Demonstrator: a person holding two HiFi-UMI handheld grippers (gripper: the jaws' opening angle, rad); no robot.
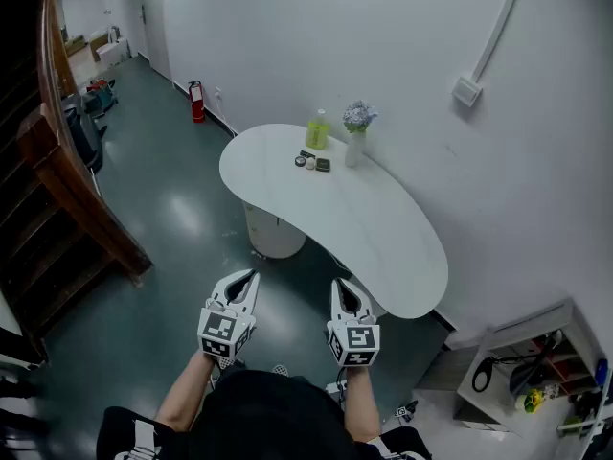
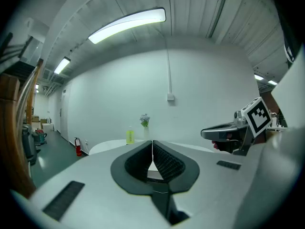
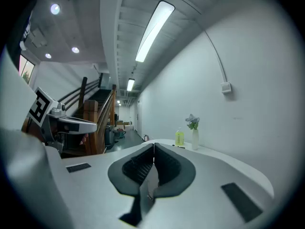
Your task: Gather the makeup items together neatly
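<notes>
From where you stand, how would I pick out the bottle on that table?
Look at the white kidney-shaped table against the wall, then its far end. The bottle stands there beside a white vase of flowers, behind a few small makeup items; it alone is yellow-green.

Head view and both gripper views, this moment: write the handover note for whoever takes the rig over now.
Left claw: shut, empty, held out in front of the person, short of the table.
Right claw: shut, empty, level beside the left one.
Things: the small makeup items lie in a loose cluster at the far end of the white table, next to the yellow-green bottle and the vase of flowers.
Done: nothing handled yet, as far as the views show.
Left: step up to the table, open the claws and draw the items into a neat group.
</notes>
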